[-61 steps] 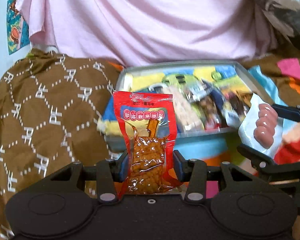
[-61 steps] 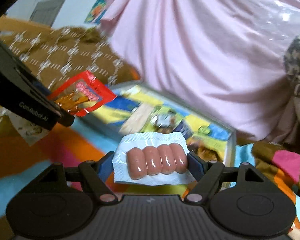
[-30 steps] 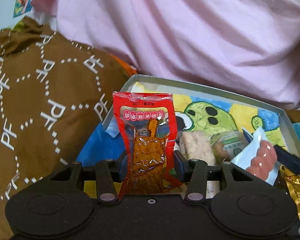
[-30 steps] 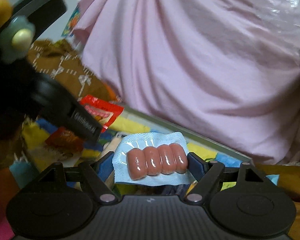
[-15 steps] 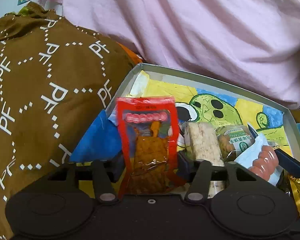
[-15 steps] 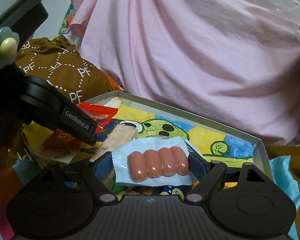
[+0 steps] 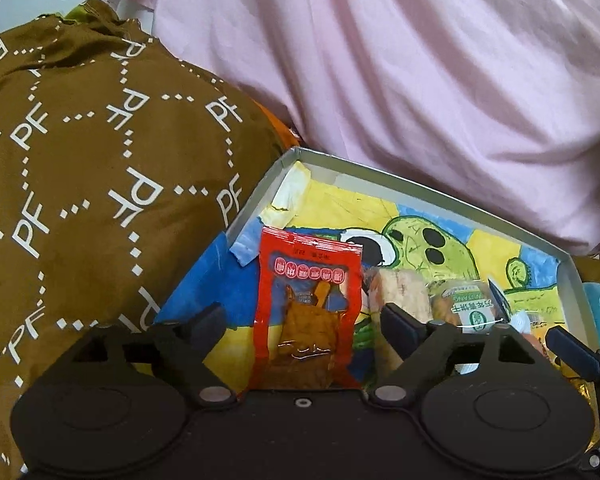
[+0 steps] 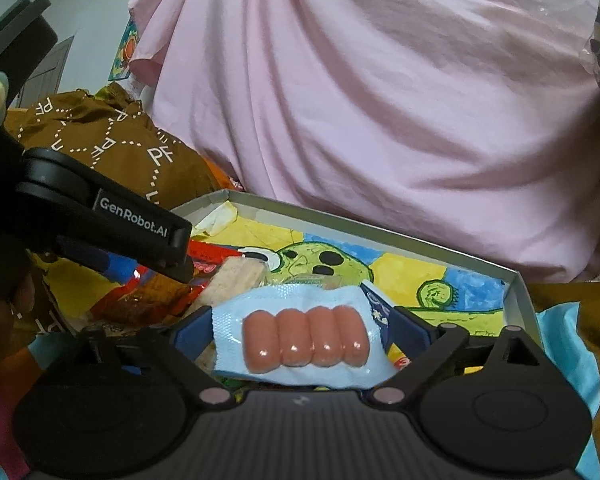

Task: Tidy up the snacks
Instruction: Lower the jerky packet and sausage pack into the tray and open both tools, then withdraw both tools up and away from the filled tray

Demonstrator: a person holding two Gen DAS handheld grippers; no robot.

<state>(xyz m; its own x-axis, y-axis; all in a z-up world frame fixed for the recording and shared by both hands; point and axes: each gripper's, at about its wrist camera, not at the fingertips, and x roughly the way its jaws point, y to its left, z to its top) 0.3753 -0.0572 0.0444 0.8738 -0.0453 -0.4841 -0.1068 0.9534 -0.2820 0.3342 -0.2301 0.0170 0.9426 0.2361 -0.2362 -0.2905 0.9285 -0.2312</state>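
A red snack packet (image 7: 308,312) stands loose between the jaws of my left gripper (image 7: 302,322), its lower end in the grey-rimmed tray (image 7: 420,192). Those jaws are opening and the pads are clear of it on both sides. My right gripper (image 8: 302,334) is opening too. A pale blue pack of pink sausages (image 8: 304,340) lies slack between its blue pads, over the tray (image 8: 340,220). In the right wrist view, the red packet (image 8: 148,300) shows below the left gripper's finger (image 8: 140,232).
The tray has a cartoon lining and also holds a pale cracker pack (image 7: 400,292) and a green-labelled pack (image 7: 472,308). A brown patterned cloth (image 7: 80,160) lies heaped at its left. A pink cloth (image 7: 420,80) rises behind it.
Both grippers came in over the tray. The left jaws spread and let go of the red packet, which sank and tilted back. The right jaws widened and the sausage pack dropped slightly.
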